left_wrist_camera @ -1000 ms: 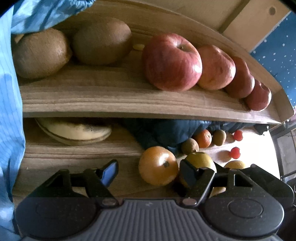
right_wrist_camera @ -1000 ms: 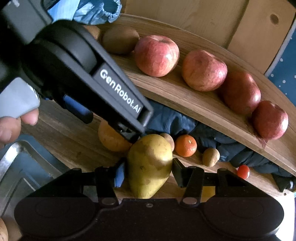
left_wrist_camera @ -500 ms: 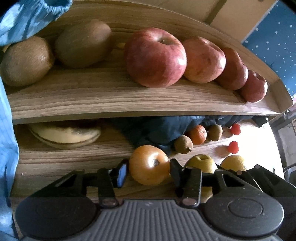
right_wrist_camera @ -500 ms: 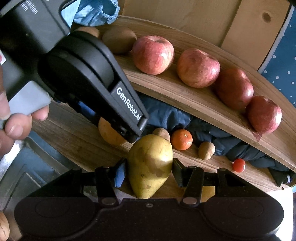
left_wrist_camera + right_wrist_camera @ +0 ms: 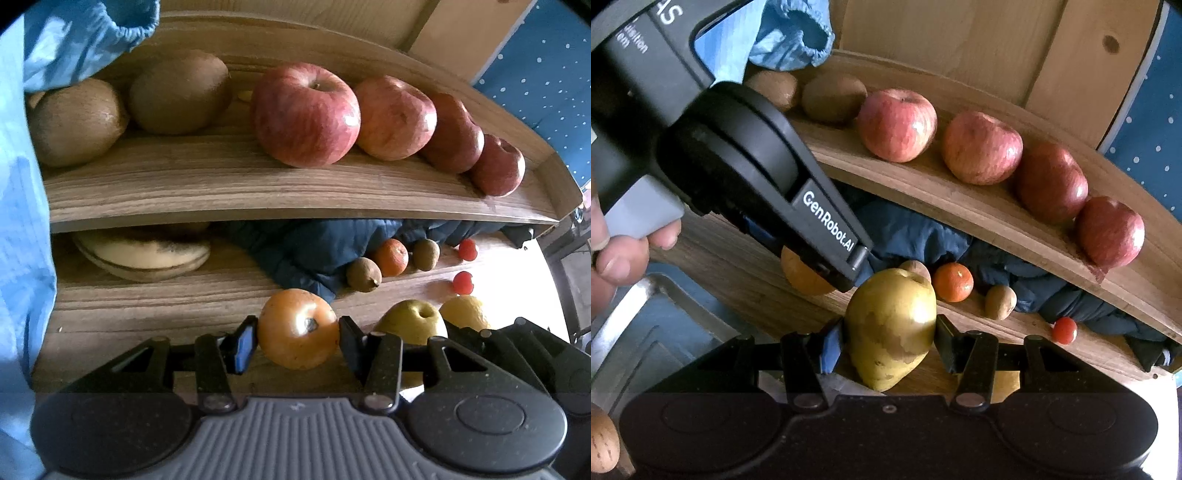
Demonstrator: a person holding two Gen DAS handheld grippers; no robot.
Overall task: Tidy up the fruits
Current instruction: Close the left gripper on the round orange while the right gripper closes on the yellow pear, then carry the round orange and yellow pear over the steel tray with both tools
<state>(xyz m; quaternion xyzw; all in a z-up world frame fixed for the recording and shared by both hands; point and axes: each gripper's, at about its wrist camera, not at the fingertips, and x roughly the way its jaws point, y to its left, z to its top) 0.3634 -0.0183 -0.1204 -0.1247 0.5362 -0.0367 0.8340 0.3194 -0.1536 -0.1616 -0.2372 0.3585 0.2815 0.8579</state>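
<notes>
the left claw is closed on the orange, stem end facing the camera, just above the lower shelf. beside it to the right, the right claw grips the pear, long axis upright, narrow end down, skin yellow-green with brown blotches. apples and kiwis line the upper shelf, so the left claw looks nearer the free space by the bananas.

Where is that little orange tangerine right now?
The tangerine lies on the lower shelf against the dark blue cloth, between two small brown kiwis; the right wrist view shows it beyond the pear.
</notes>
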